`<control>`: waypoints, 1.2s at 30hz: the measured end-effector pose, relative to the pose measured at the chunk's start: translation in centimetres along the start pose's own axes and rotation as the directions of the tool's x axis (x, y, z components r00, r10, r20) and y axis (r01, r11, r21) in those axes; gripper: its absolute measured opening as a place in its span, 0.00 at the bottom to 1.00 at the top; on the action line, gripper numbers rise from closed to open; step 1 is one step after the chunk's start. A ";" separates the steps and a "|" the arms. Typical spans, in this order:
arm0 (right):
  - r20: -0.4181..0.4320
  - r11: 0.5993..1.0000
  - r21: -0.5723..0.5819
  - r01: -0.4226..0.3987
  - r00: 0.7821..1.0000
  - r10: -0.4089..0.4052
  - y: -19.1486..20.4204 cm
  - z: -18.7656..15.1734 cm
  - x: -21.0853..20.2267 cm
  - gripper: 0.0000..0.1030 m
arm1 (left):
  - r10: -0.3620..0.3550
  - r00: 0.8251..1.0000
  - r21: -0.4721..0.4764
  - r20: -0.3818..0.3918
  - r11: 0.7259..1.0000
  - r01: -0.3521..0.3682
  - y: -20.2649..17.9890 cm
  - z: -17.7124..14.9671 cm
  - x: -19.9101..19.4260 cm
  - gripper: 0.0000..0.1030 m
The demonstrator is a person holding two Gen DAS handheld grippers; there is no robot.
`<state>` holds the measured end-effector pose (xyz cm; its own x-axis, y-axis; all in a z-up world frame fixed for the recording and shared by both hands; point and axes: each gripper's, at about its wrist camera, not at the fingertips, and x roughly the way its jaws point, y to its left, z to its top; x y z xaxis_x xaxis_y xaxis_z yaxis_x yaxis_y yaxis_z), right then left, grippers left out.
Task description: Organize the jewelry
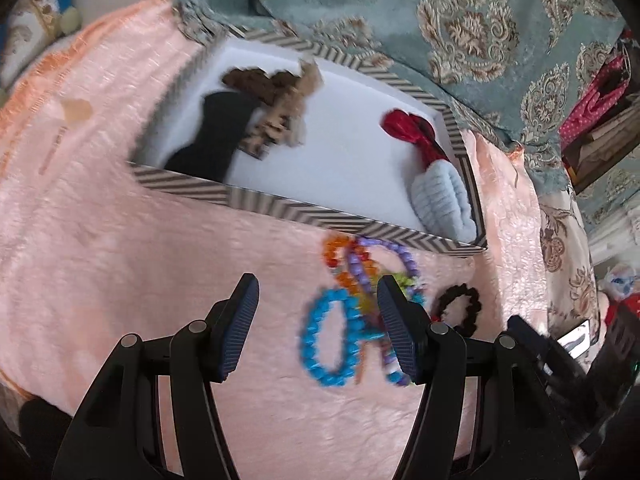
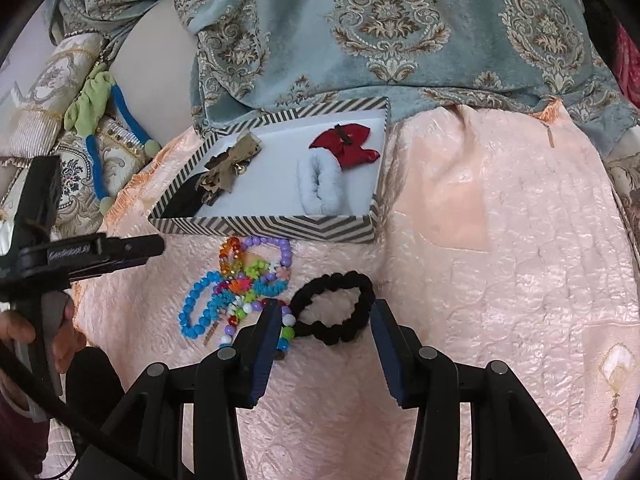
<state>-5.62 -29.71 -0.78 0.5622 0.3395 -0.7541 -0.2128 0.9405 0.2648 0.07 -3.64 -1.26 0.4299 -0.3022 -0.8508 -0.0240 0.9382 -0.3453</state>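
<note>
Landmark: striped box, chevron-patterned walls, white floor, lying open on the pink bedspread.
Box contents: red bow at the far right corner; pale blue scrunchie just in front of the bow, against the near wall; tan bow clip toward the left; a black item partly under the clip, kind unclear.
Beaded bracelets: mixed pile of blue, purple, orange and multicoloured beads, on the bedspread just outside the box's near wall.
Black scrunchie: on the bedspread, right of the bracelet pile and touching it, outside the box.
Left gripper: fingers spread apart, empty, over the bracelets; view blurred.
Right gripper: fingers spread apart, empty, either side of the black scrunchie's near edge.
Backdrop: teal damask blanket beyond the box.
</note>
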 end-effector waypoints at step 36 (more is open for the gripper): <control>-0.021 0.996 0.080 -0.026 0.999 0.028 -2.5 -0.8 1.2 0.43 | -0.032 0.999 0.010 -0.038 0.999 0.032 -1.9 2.3 2.7 0.10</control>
<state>-5.04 -31.69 -2.86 0.5389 0.3651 -0.7592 -0.1628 0.9294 0.3313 3.38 -5.88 -1.98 0.3958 -0.3379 -0.8539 -0.0010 0.9297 -0.3684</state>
